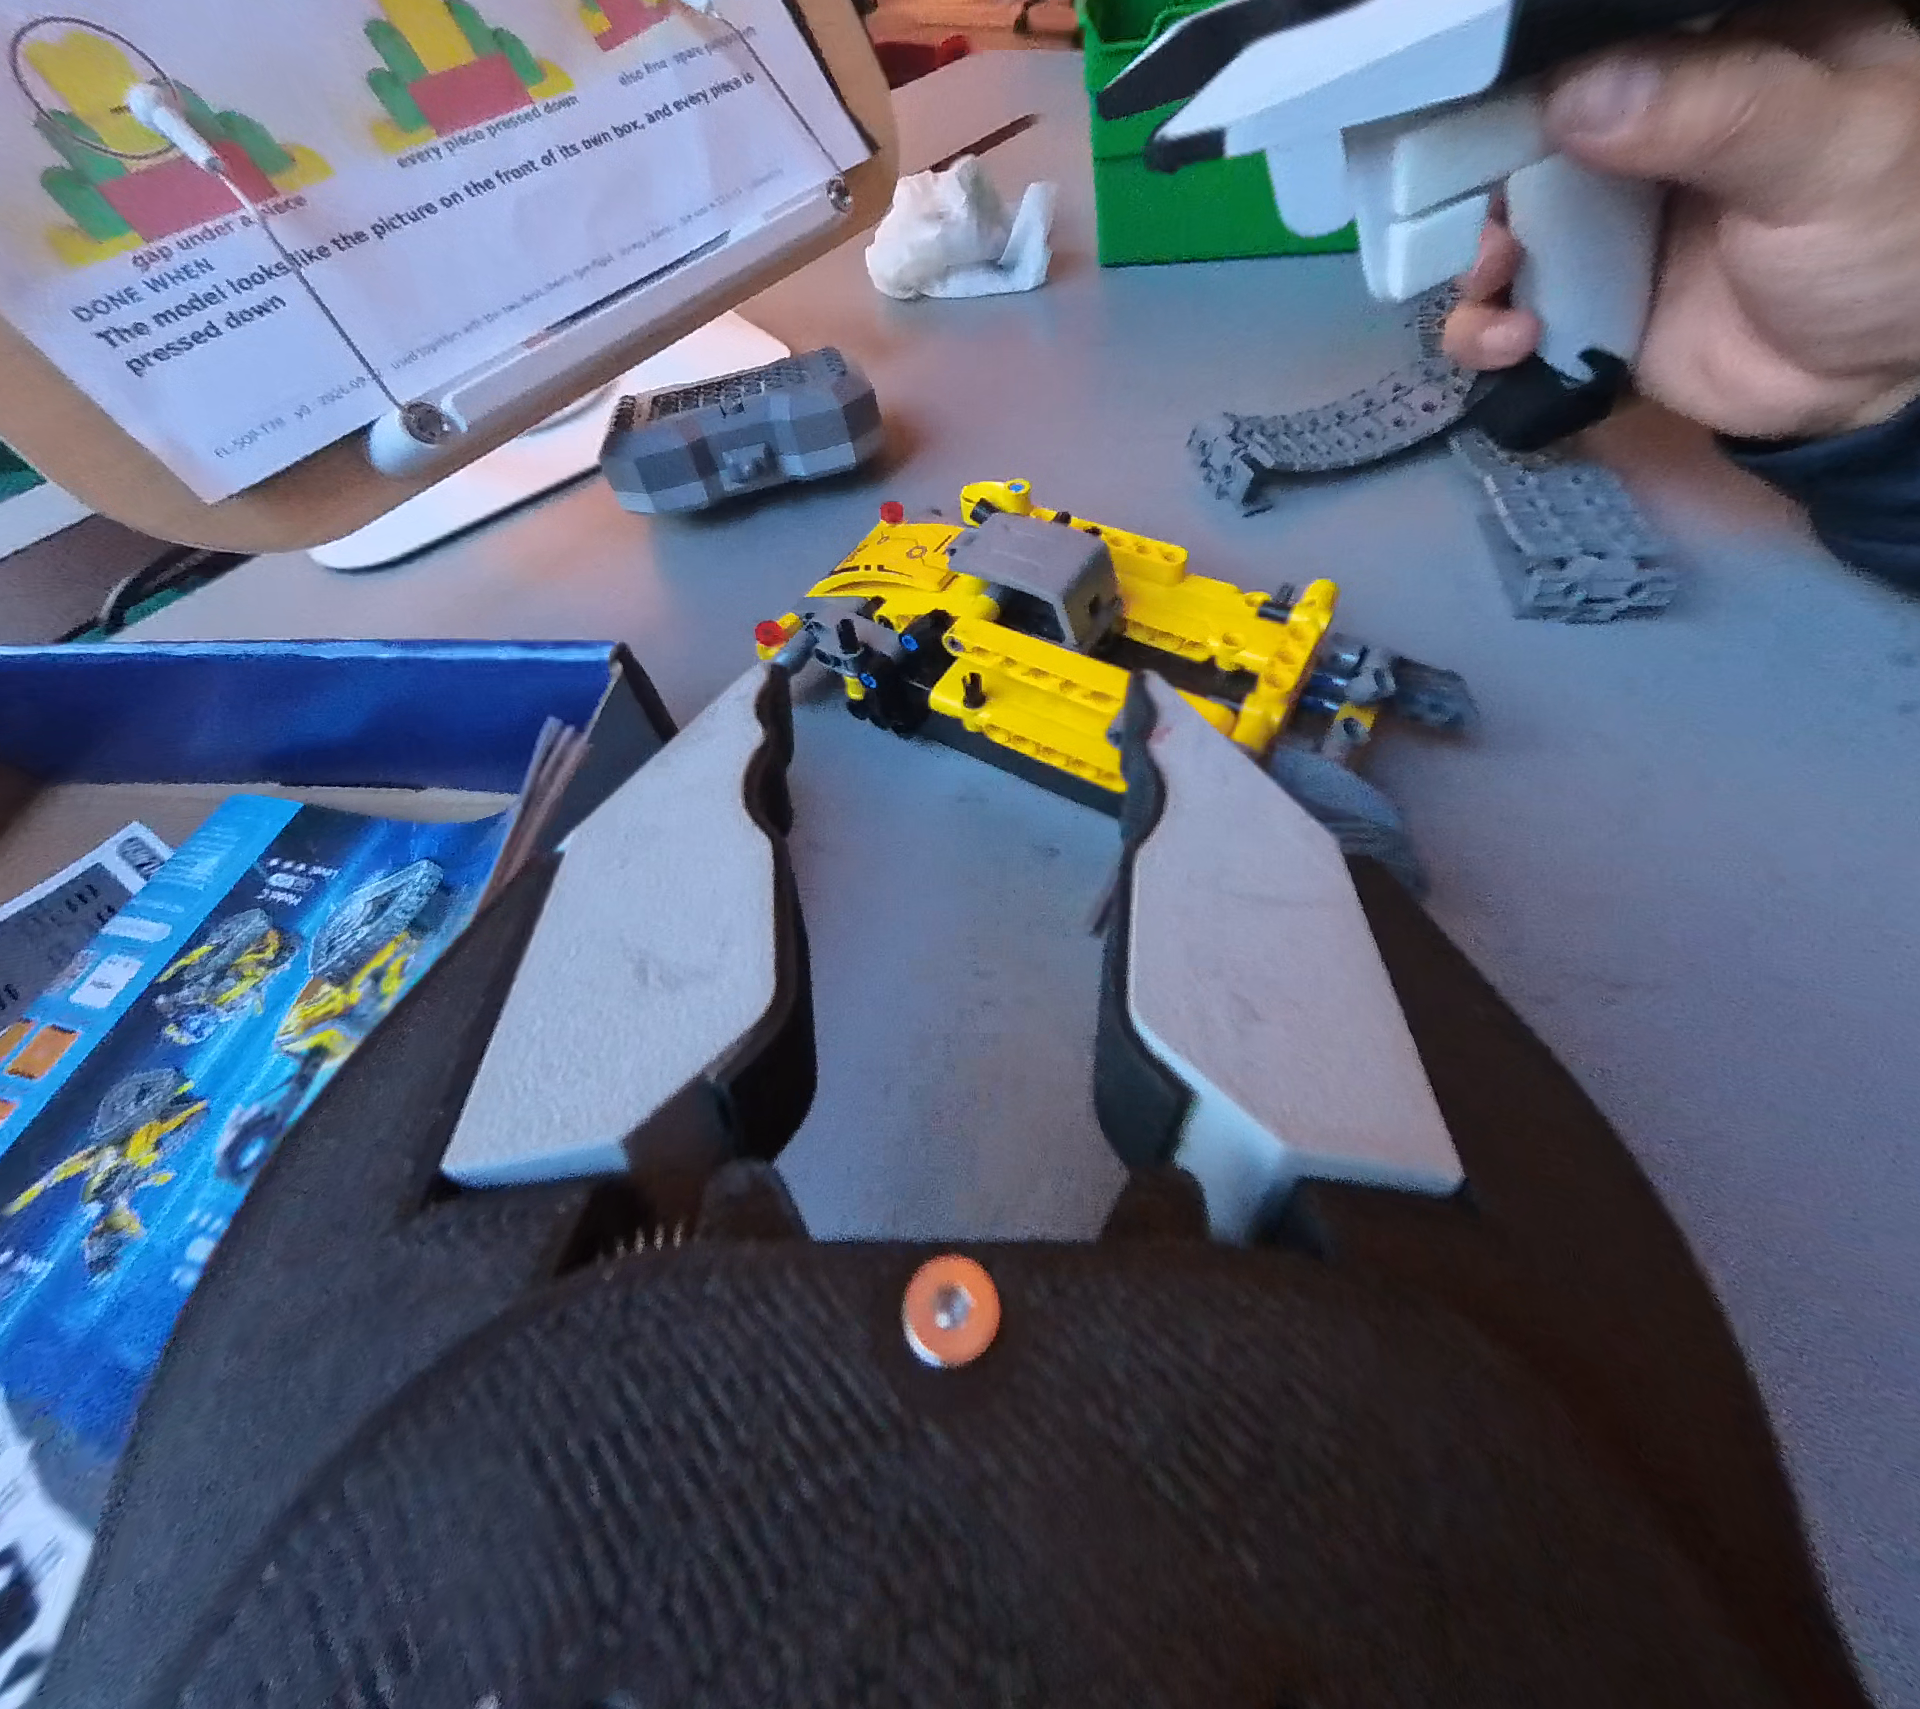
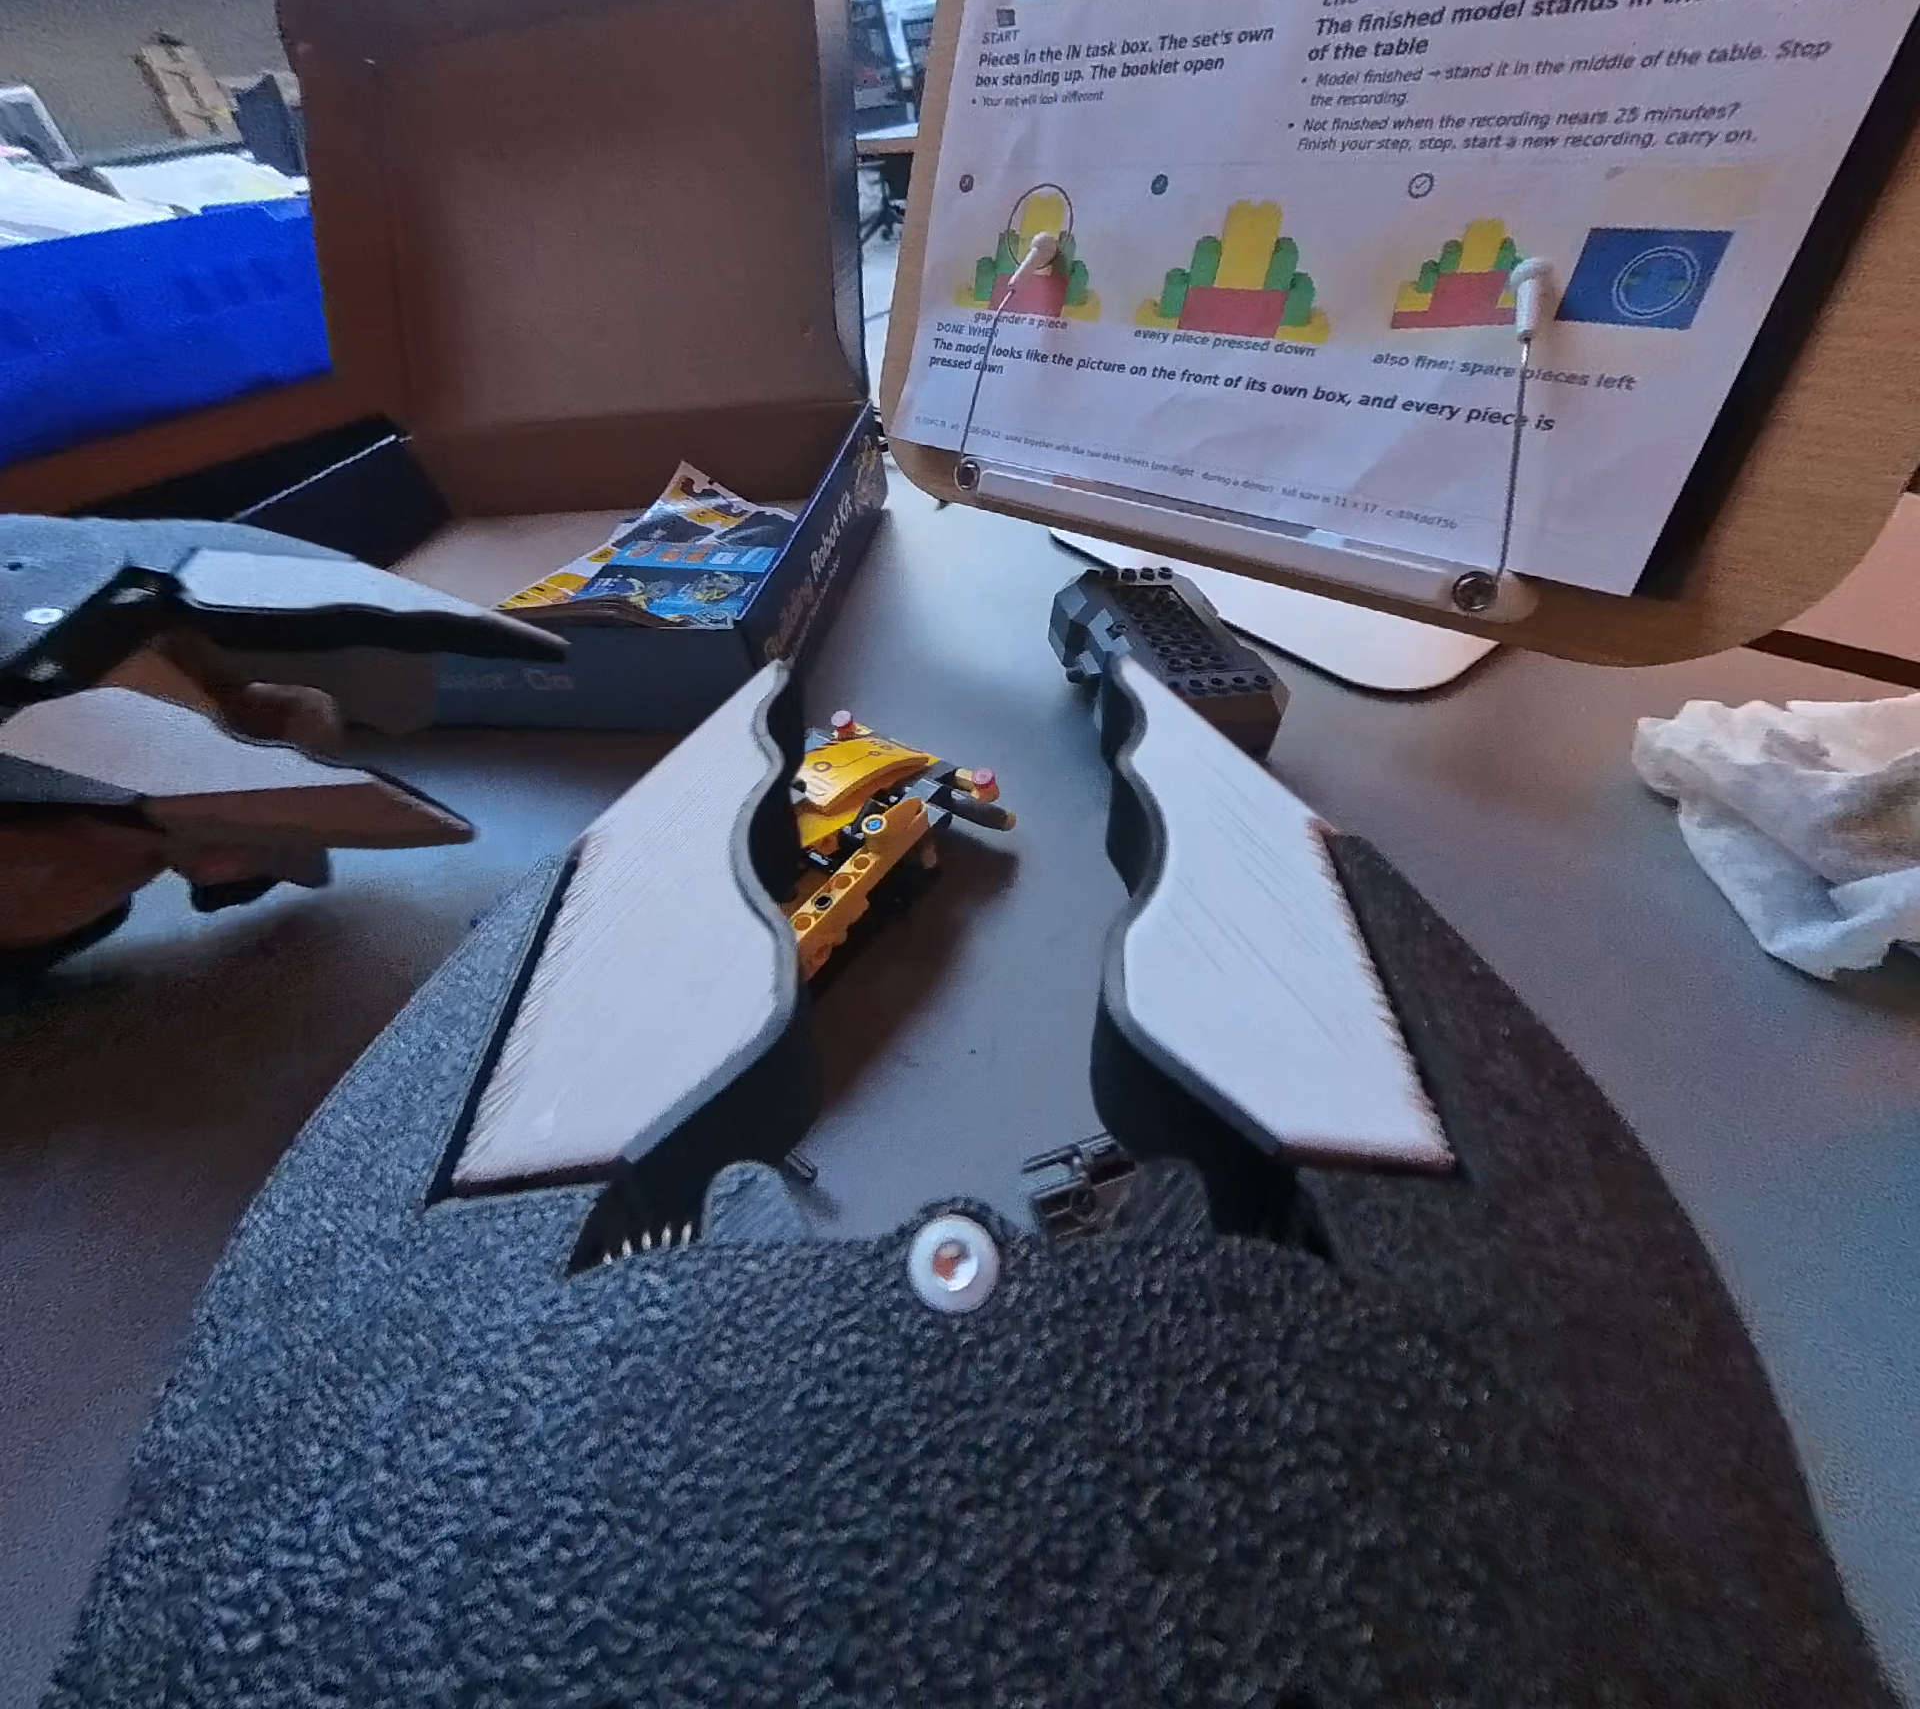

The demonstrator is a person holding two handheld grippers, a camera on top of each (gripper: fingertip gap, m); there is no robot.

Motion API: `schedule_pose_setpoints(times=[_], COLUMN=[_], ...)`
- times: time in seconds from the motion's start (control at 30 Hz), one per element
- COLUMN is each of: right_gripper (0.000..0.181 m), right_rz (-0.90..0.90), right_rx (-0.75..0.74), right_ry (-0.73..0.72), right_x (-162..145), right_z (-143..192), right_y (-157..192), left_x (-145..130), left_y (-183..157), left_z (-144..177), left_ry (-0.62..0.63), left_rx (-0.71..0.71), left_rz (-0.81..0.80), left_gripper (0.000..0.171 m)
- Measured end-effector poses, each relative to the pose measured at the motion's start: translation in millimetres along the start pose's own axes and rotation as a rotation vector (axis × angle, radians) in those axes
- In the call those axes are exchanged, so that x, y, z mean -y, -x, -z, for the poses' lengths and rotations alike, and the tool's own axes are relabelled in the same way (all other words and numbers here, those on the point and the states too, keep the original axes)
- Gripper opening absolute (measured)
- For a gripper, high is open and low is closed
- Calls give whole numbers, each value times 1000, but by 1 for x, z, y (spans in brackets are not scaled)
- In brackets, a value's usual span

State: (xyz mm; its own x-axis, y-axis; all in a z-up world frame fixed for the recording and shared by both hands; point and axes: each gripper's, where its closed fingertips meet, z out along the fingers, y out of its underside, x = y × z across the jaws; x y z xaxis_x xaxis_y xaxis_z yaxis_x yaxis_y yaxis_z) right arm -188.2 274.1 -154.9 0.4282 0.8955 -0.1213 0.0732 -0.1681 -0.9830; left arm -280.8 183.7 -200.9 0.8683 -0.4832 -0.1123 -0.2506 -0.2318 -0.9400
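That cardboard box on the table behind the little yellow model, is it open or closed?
Open. The cardboard box has its lid standing upright, showing the brown inside, and a colourful booklet lies in its tray.

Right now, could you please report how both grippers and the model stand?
Left gripper open, empty, fingers just short of yellow brick-built vehicle model. Right gripper open, empty, behind it. Grey studded block lies beyond, apart.

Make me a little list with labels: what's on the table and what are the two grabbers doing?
left gripper: open, empty, tips beside the yellow toy vehicle
right gripper: open, empty, above the toy
table: grey
grey block: behind the toy, by the board stand
tracks: grey, loose
box: open, booklet inside
green bin: far side
cloth: white, crumpled
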Motion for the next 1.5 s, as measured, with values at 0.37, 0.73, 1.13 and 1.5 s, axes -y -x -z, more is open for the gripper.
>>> schedule_pose_setpoints(times=[0.37,0.73,1.13,1.5], right_gripper=[50,46,46,47], right_rz=[109,265,239,338], right_rx=[82,164,156,45], right_ry=[-12,-106,-126,-82], right_x=[-6,1,2,-9], right_z=[-17,-18,-6,-3], right_y=[18,45,43,26], left_x=[6,9,6,19], left_y=[-9,-14,-21,5], left_z=[8,7,2,12], left_ry=[-111,-132,-94,-221], left_rx=[-238,-275,-243,34], left_rz=[74,65,51,-97], left_gripper=[61,45,46,21])
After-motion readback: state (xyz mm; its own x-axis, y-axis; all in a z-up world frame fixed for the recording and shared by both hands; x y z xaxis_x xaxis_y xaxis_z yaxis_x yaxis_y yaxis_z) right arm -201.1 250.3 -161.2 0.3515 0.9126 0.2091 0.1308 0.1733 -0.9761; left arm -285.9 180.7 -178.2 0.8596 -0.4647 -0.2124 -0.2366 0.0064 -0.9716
